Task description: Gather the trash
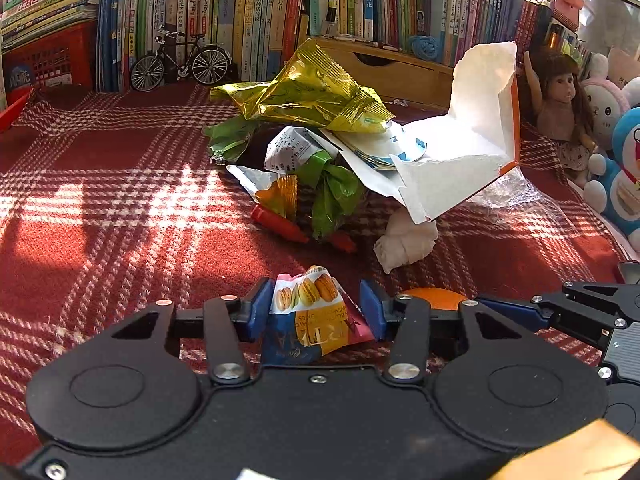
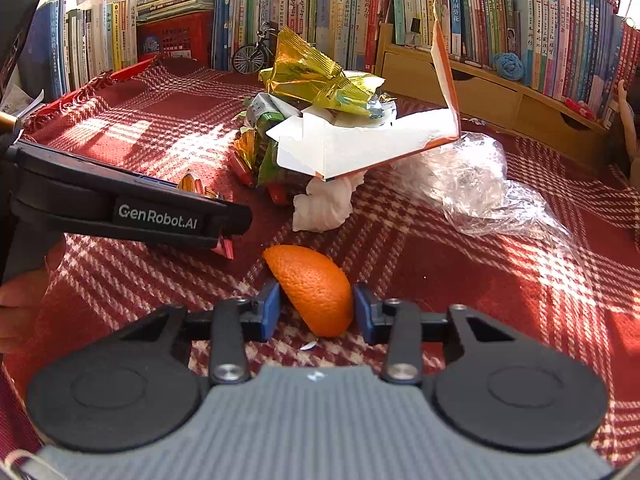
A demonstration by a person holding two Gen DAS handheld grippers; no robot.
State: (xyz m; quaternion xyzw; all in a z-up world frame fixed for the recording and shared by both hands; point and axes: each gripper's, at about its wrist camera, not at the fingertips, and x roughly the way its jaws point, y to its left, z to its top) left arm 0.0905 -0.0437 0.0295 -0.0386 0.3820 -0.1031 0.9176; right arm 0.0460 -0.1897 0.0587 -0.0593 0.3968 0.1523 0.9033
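I have the left claw (image 1: 316, 314) bracketing the crumpled macaron-print snack wrapper (image 1: 310, 314), grip unclear; right claw (image 2: 316, 310) straddles the curved orange peel (image 2: 312, 288), one pad apart, both near the trash heap (image 1: 320, 140).

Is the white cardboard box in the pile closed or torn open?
Torn open: the white cardboard box lies flattened with one ragged flap standing upright, its white inside exposed.

Woven plaid cloth (image 2: 480, 280) matt and coarse, orange peel (image 2: 316, 288) dimpled and matt, macaron wrapper (image 1: 312, 316) glossy printed film, gold snack bag (image 1: 312, 92) shiny foil, torn box (image 1: 472, 152) matt white card, tissue (image 1: 404, 240) soft crumpled paper, clear film (image 2: 472, 188) crinkly plastic.
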